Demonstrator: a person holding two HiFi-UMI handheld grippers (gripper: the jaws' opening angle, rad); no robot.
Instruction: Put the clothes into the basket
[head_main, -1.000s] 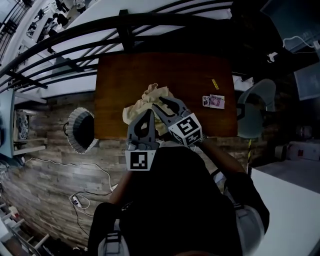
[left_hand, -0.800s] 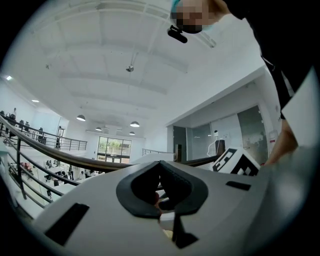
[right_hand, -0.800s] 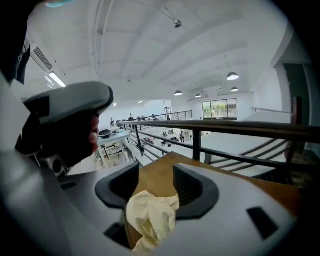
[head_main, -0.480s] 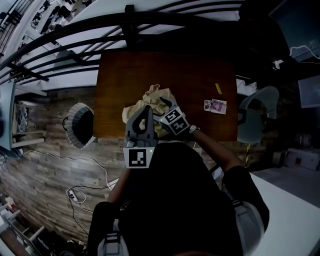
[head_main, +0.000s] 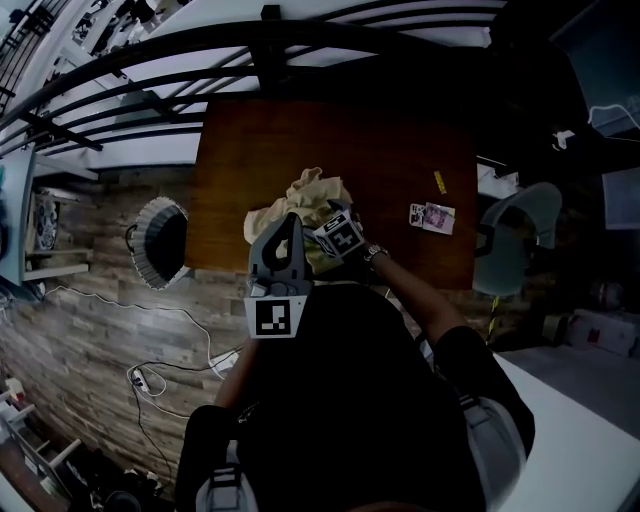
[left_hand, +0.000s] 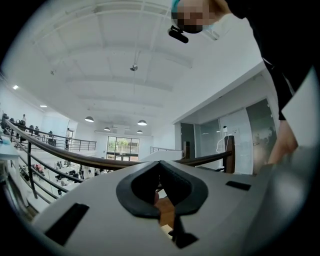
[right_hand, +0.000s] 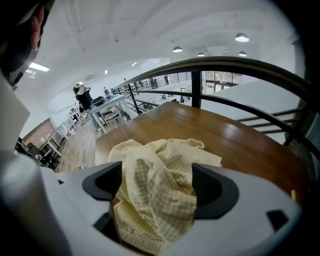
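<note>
A crumpled pale yellow checked cloth (head_main: 305, 193) lies on the brown wooden table (head_main: 400, 150) near its front edge. My right gripper (head_main: 320, 214) is tilted down over it. Its jaws have just been opening and stand wide, with the cloth (right_hand: 165, 155) bulging up between them in the right gripper view (right_hand: 159, 186); the pads do not press on it. My left gripper (head_main: 290, 224) hovers level beside the cloth's near left side, jaws (left_hand: 160, 165) together with nothing in them. The white-rimmed basket (head_main: 143, 262) stands on the floor left of the table.
A small picture card (head_main: 433, 216) and a yellow bit (head_main: 440, 181) lie on the table's right side. A pale chair (head_main: 520, 235) stands to the right. A dark railing (head_main: 300, 45) runs behind the table. A cable (head_main: 170, 320) trails on the wooden floor.
My right gripper has dropped toward the cloth and tipped downward, and its jaws have spread wide around the cloth. My left gripper has stayed about where it was.
</note>
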